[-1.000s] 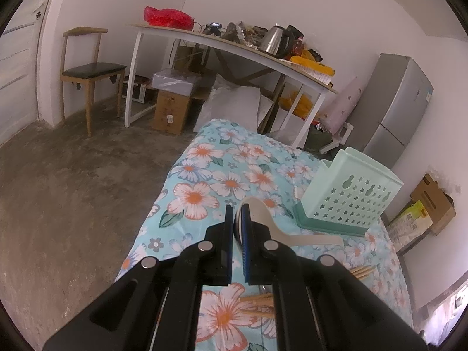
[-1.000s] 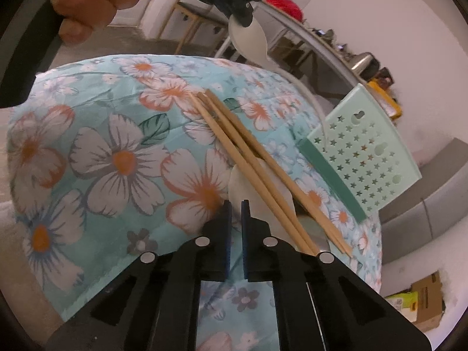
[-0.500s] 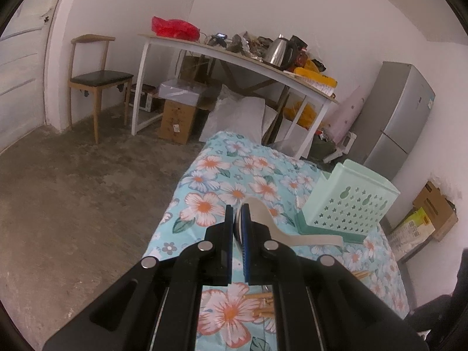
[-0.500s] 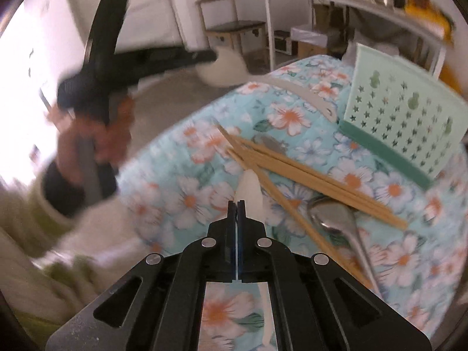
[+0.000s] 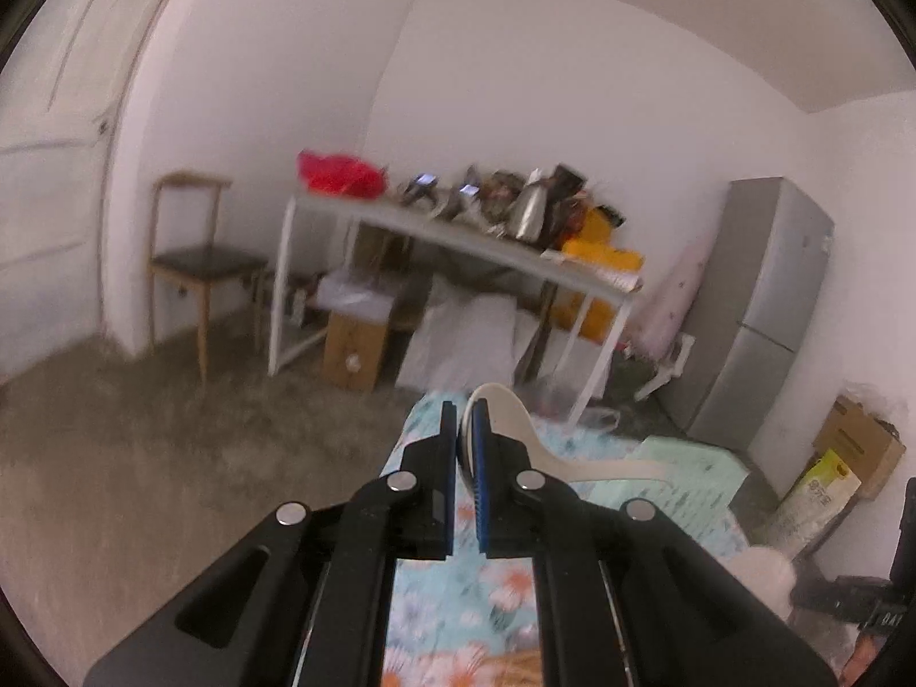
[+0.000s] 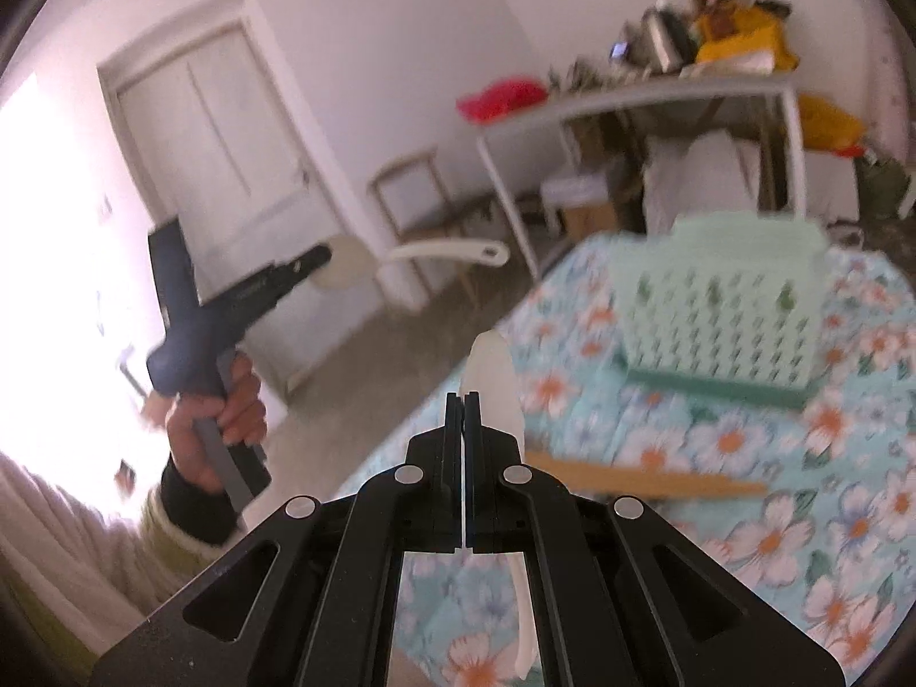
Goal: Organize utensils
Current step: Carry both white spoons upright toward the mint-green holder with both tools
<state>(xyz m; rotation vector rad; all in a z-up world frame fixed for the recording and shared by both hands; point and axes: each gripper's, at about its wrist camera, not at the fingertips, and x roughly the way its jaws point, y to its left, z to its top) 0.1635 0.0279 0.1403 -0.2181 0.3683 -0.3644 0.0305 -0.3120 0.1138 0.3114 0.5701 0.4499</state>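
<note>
Your left gripper (image 5: 466, 446) stays clamped on the cream rice paddle (image 5: 518, 429), your right gripper (image 6: 462, 423) on a white spoon (image 6: 492, 378); both have lifted off the table, ready for the green utensil basket (image 6: 721, 297).

White walls and a grey concrete floor (image 5: 143, 458). A wooden chair (image 5: 194, 263) stands beside a cluttered white table (image 5: 458, 240); a grey refrigerator (image 5: 761, 309) occupies the corner. A white door (image 6: 217, 131) adjoins strong light at left.
</note>
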